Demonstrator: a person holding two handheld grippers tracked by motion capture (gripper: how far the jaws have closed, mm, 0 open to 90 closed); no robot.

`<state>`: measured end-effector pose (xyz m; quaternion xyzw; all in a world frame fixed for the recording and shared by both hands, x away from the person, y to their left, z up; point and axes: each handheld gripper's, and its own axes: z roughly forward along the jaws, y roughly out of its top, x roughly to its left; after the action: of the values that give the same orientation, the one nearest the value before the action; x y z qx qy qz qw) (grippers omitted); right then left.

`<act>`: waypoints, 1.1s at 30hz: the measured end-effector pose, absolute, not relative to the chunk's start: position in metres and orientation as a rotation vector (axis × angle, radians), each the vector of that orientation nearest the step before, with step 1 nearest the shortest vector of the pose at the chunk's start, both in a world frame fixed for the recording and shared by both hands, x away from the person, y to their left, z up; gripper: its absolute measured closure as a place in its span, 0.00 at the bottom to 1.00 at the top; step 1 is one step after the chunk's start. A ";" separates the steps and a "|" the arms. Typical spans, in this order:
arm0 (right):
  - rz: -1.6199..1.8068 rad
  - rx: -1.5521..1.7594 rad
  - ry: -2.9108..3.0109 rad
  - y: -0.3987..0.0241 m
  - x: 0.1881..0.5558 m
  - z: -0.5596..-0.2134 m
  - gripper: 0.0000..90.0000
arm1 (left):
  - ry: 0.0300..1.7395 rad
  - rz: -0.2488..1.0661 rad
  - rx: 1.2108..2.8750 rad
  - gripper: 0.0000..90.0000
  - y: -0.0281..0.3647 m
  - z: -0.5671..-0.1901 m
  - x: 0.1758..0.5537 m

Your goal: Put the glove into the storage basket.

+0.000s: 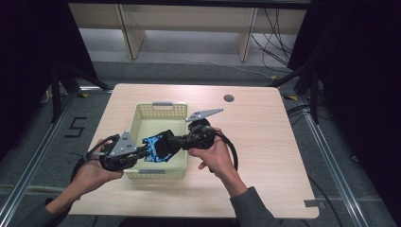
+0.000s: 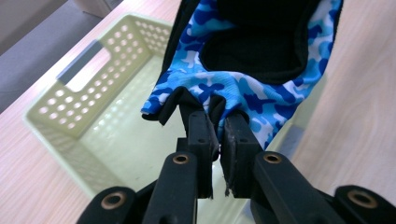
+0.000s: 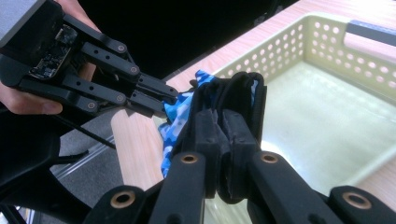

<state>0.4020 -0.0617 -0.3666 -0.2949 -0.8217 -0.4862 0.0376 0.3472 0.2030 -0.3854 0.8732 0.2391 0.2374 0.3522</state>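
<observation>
item: blue camouflage cloth [image 1: 155,147] with black lining — looks like a small garment or glove; which, i cannot tell.
location: lower centre-left of the high view, held in the air between the two grippers, over the near part of the pale yellow basket [image 1: 137,118].
left gripper [image 1: 140,152]: jaws closed on a black hem at the cloth's edge; the pinch shows at centre of the left gripper view [image 2: 215,122].
right gripper [image 1: 171,144]: jaws clamped on a bunched black fold [image 3: 233,100] — pads pressed tight together.
weight: light, by the look of it; it hangs without pulling the grippers down.
stiffness: soft, limp; it drapes and folds.
surface: stretchy knit, probably a little slippery.
fragility: low; a seam could strain if pulled hard.
best hold: hems and thick folds, not a single thin layer.
support: wooden table [image 1: 265,142] under the basket.
</observation>
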 end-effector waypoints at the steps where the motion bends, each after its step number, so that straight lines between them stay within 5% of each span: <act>1: -1.507 -0.878 -2.538 -0.058 0.405 -0.368 0.96 | 0.623 0.609 2.266 0.92 0.207 -0.385 0.349; 20: -1.438 -0.948 -2.441 0.000 0.431 -0.405 0.96 | 0.759 0.622 2.300 0.91 0.248 -0.407 0.362; 33: -1.342 -1.144 -2.413 -0.020 0.438 -0.451 0.96 | 0.712 0.573 2.356 0.90 0.215 -0.420 0.380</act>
<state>0.4376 -0.0203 -0.4509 -0.3816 -0.8051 -0.4477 0.0762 0.3803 0.2146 -0.4203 0.8887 0.2685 0.2162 0.3024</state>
